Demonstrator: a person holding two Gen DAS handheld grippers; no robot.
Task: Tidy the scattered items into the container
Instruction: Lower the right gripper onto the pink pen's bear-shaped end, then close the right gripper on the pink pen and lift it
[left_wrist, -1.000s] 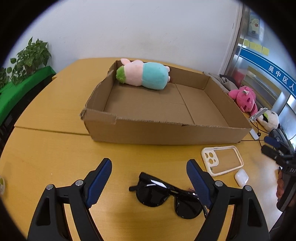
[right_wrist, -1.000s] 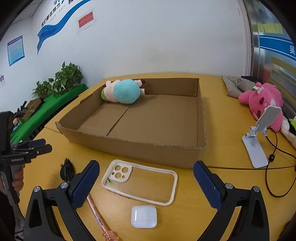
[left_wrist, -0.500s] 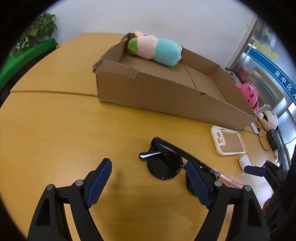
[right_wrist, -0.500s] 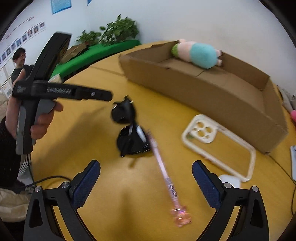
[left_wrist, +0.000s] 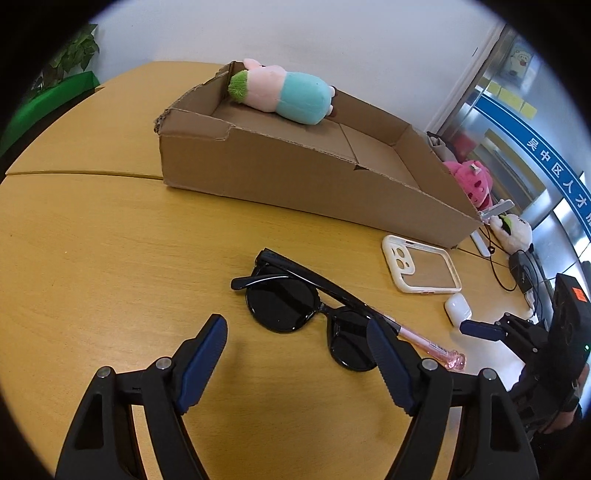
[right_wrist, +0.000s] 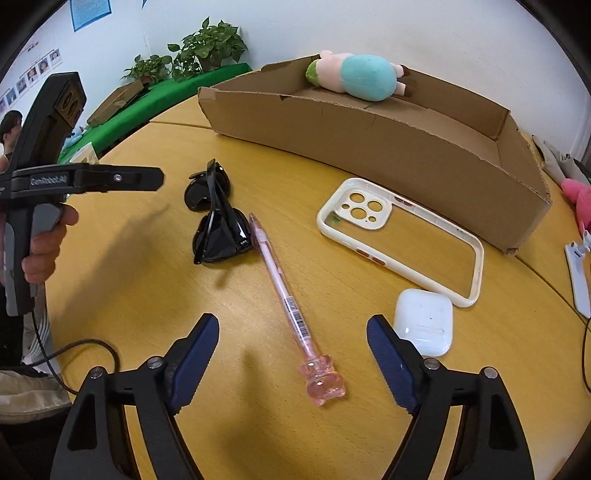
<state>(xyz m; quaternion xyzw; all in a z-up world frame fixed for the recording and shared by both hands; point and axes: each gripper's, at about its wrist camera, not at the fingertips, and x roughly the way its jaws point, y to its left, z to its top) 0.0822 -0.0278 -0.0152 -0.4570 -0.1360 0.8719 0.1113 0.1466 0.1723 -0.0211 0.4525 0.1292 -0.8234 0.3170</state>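
Black sunglasses lie folded on the yellow table. My left gripper hovers just over them, jaws closing, pads clear of the frame, its right finger above one lens. A pink pen with a bear-shaped cap lies between the fingers of my right gripper, whose jaws are closing without touching it. A white phone case and a white earbud case lie to its right. The cardboard box behind holds a pink and teal plush.
Right of the box sit a pink plush, a white plush, a phone stand and cables. Plants on a green ledge stand beyond the table's far left edge. A person is at the far left.
Both grippers tipped downward and sank toward the table. The left one closed in on the sunglasses. The right one swung left from the phone case to the pen, its jaws narrowing.
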